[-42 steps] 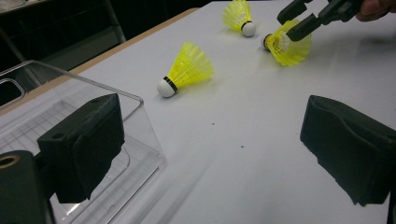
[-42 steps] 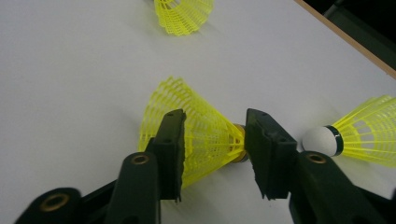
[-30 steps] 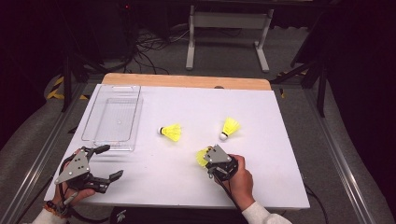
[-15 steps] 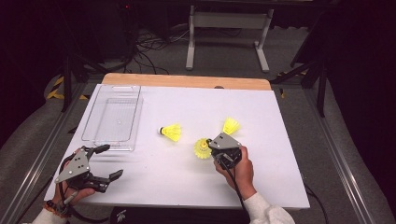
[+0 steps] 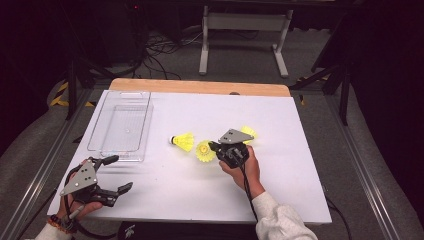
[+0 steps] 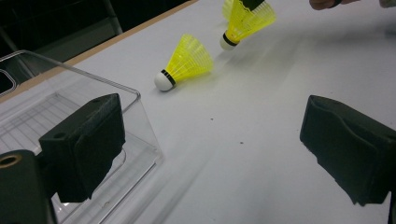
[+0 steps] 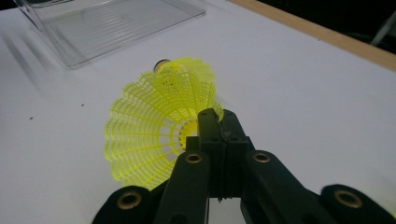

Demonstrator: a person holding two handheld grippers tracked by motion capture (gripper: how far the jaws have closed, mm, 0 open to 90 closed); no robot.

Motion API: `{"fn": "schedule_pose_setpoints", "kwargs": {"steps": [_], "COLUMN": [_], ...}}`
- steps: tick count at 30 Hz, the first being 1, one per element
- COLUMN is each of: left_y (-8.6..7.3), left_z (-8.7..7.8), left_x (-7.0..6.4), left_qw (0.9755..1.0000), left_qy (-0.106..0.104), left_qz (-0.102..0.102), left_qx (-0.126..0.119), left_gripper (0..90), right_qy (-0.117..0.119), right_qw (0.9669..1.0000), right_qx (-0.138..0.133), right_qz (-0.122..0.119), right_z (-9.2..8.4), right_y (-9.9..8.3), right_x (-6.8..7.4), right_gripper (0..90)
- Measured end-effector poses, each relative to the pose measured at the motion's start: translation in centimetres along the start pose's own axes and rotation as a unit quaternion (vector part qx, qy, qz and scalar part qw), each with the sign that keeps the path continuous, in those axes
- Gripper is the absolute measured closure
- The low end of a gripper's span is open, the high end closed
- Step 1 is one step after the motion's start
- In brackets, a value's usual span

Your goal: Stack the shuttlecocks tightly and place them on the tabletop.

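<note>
Since before, the held shuttlecock [image 5: 204, 150] has been carried closer to the tray [image 5: 121, 127]; it is pinched by its thin rim in the right gripper [image 5: 216, 147]. It could be dropped if shaken; the left gripper [image 5: 114, 174] is held wide open.

The right gripper [image 5: 216, 147] carried its clamped shuttlecock [image 5: 204, 151] up-table toward the lying shuttlecock [image 5: 184, 141].

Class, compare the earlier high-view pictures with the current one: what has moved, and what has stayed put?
The right gripper, shut on a shuttlecock's skirt rim, has carried it up the picture and leftward, toward the lying shuttlecock and the clear tray. The left gripper, jaws open, kept its place, as did the tray, the lying shuttlecock and the third shuttlecock.
</note>
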State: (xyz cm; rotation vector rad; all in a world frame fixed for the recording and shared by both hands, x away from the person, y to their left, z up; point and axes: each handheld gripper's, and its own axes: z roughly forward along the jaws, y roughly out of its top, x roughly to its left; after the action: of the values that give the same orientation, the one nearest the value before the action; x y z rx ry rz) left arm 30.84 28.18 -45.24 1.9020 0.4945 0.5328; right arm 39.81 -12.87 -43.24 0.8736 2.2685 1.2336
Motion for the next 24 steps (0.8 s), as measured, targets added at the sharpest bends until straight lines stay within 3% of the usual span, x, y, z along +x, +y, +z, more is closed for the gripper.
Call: {"fn": "schedule_pose_setpoints", "kwargs": {"steps": [4,14,24], "left_y": [0.0,0.0,0.0], "left_z": [0.0,0.2,0.3], "left_x": [0.0,-0.1,-0.3], "left_qw": [1.0000,0.9999,0.9997], "left_qy": [-0.002,-0.007,-0.013], "left_qz": [0.002,0.008,0.013], "left_qx": [0.002,0.010,0.015], "left_gripper": [7.5,7.7,9.5], "right_qy": [0.013,0.017,-0.006], "right_qw": [0.9998,0.9995,0.9986], "right_qx": [0.009,0.023,0.051], "right_qz": [0.008,0.012,0.013], "right_z": [0.4,0.9,0.4], "right_y": [-0.3,-0.9,-1.9], "right_x": [-0.1,-0.2,-1.0], "right_gripper": [90.0,89.0,78.7]}}
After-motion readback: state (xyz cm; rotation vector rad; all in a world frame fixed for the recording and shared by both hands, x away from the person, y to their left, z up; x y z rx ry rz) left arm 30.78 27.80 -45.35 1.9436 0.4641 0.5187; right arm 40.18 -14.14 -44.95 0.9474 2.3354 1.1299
